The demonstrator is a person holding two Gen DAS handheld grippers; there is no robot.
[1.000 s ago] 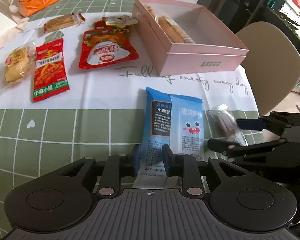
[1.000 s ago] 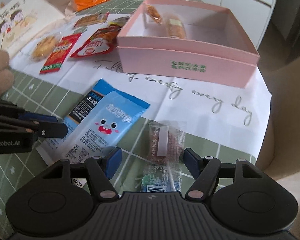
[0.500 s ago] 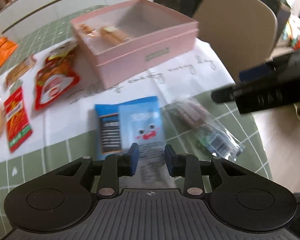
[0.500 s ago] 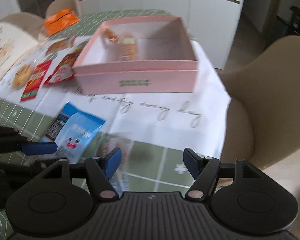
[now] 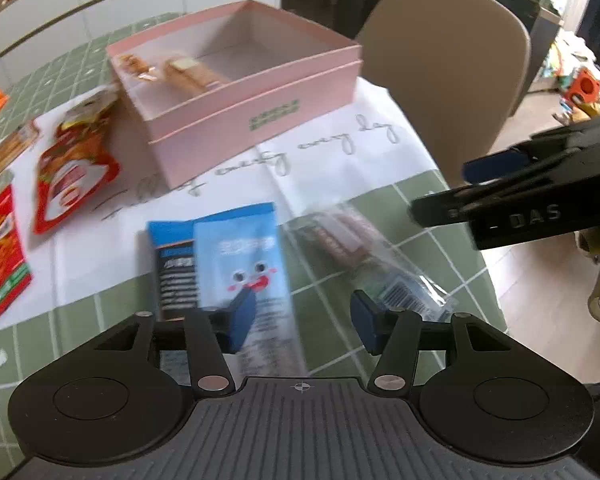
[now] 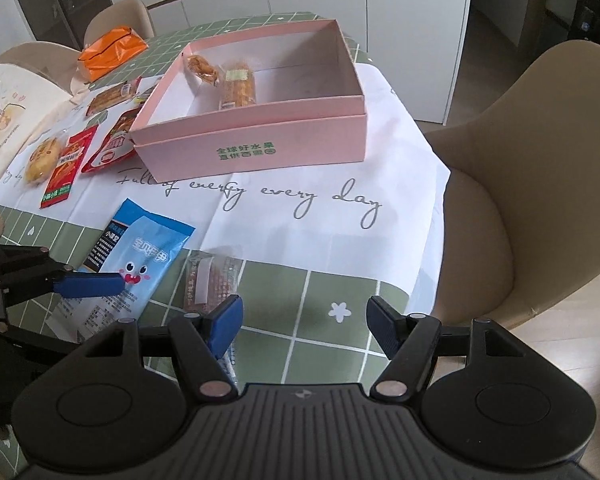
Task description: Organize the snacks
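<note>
A pink box [image 5: 260, 120] [image 6: 260, 148] stands on the table and holds two wrapped pastries [image 6: 236, 84]. A blue snack packet [image 5: 228, 256] [image 6: 140, 256] lies flat in front of it. A clear-wrapped brown bar [image 5: 356, 248] [image 6: 208, 280] lies to its right. My left gripper [image 5: 302, 316] is open and empty, above the near end of the blue packet. My right gripper [image 6: 304, 326] is open and empty, above the green cloth to the right of the bar. It also shows in the left wrist view [image 5: 520, 192], raised at the right.
Red snack packets [image 6: 66, 168] [image 5: 72, 172], a round biscuit pack [image 6: 40, 160], a long pastry pack [image 6: 108, 98] and an orange bag [image 6: 112, 50] lie left of the box. A beige chair [image 6: 520, 168] stands at the table's right edge.
My left gripper was shut on the blue packet's near end and has opened; the packet lies loose. My right gripper has lifted away from the clear-wrapped bar, still open.
</note>
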